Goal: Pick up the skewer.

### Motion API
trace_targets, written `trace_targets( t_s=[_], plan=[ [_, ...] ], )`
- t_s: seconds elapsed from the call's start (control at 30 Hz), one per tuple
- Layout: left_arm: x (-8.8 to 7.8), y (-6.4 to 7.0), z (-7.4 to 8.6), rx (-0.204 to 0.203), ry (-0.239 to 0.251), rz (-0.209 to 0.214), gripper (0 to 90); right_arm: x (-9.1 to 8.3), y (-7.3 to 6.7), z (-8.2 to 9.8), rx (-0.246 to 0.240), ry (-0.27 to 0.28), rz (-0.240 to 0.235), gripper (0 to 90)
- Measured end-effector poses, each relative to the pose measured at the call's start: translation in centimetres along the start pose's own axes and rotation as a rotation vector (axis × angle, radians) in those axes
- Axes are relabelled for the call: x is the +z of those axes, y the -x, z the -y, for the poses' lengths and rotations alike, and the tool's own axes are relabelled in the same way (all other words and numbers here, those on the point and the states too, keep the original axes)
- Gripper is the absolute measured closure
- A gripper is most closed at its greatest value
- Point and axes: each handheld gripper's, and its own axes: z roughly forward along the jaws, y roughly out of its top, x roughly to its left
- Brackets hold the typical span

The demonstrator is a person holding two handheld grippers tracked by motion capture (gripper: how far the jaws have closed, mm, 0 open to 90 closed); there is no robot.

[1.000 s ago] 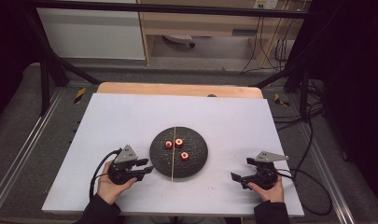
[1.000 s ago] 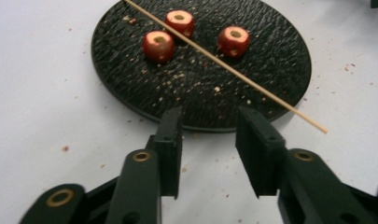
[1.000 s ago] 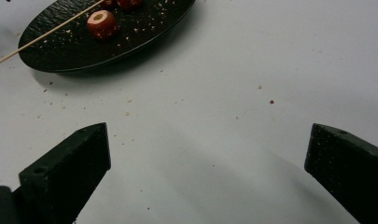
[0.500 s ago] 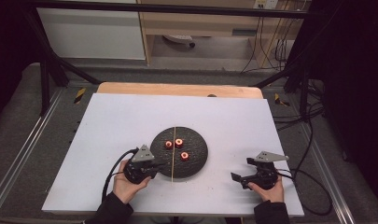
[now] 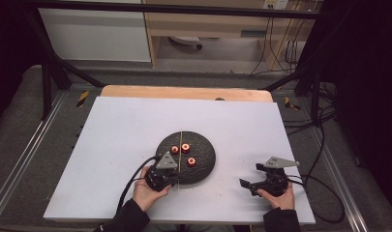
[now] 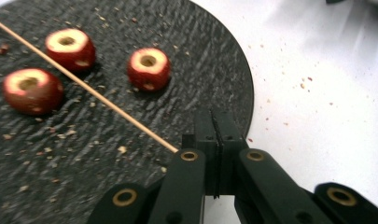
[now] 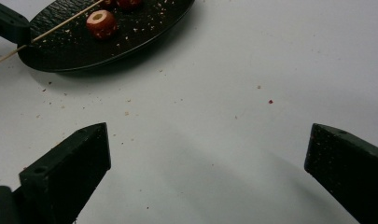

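Observation:
A round black plate (image 5: pixel 205 162) lies at the middle of the white table and carries three red cored fruit pieces (image 5: pixel 185 148). A thin wooden skewer (image 5: pixel 181 142) lies across the plate. My left gripper (image 5: pixel 174 180) is at the plate's near edge, and its jaws have just been closing. In the left gripper view the left gripper (image 6: pixel 215 133) is shut on the near end of the skewer (image 6: pixel 84 86), next to the fruit pieces (image 6: pixel 148 67). My right gripper (image 5: pixel 250 175) stays open on the table right of the plate. Nothing lies between the fingers of the right gripper (image 7: pixel 207 135).
Fine crumbs speckle the plate (image 6: pixel 200 60) and the white table (image 7: pixel 233 84) around it. A wooden strip (image 5: pixel 184 92) borders the table's far edge. Cables (image 5: pixel 324 193) trail off the right side.
My left gripper has slid right from the bare table to the plate's near edge and has shut on the skewer. The right gripper has not moved.

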Motion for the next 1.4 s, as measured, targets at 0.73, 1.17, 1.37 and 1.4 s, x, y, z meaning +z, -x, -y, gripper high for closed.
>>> trace_targets(
  t_s=[0.73,1.17,1.37,1.4],
  plan=[
    [-1.2,-0.8,1.4,-0.002,-0.047,-0.046,89.9,0.0,0.0,0.0,0.004,0.001,-0.001,1.1],
    [-2.4,-2.0,1.8,-0.030,-0.037,-0.099,89.8,0.1,0.0,0.0,0.001,-0.001,-0.001,1.1],
    [-3.4,-2.3,0.7,-0.050,-0.008,-0.138,77.0,0.0,0.0,0.0,0.005,0.003,0.000,1.1],
    [-3.5,-2.4,0.1,-0.063,-0.018,-0.165,72.1,0.1,0.0,0.0,0.007,0.002,-0.002,1.1]
  ],
)
